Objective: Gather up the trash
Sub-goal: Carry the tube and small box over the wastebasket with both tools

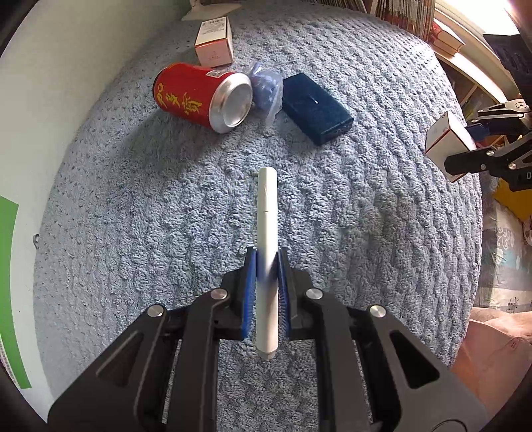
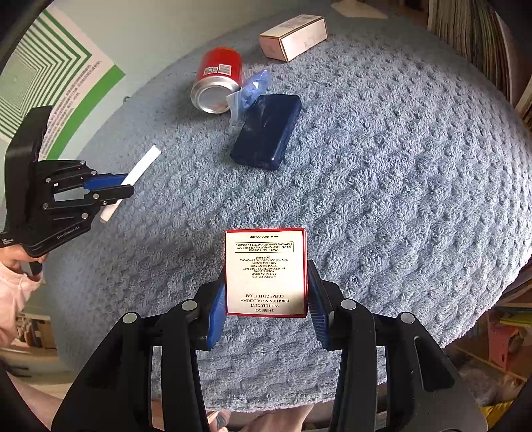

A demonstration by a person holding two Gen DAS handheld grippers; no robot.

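My left gripper (image 1: 267,262) is shut on a white tube (image 1: 266,232), held above the blue fluffy mat (image 1: 149,199); the right wrist view shows that gripper (image 2: 128,186) at the left with the white tube (image 2: 143,166) across its pads. My right gripper (image 2: 266,282) is shut on a small white box with red edges (image 2: 266,266), lifted over the mat (image 2: 399,166). The left wrist view shows the same box (image 1: 445,139) at the right edge. A red can (image 1: 199,96) lies on its side, beside a crumpled plastic bag (image 1: 266,89).
A dark blue case (image 1: 316,106) lies right of the bag. A pink-white carton (image 1: 214,41) rests at the mat's far edge. Books (image 1: 405,16) stand behind the mat. A green-striped poster (image 2: 50,66) hangs on the wall to the left.
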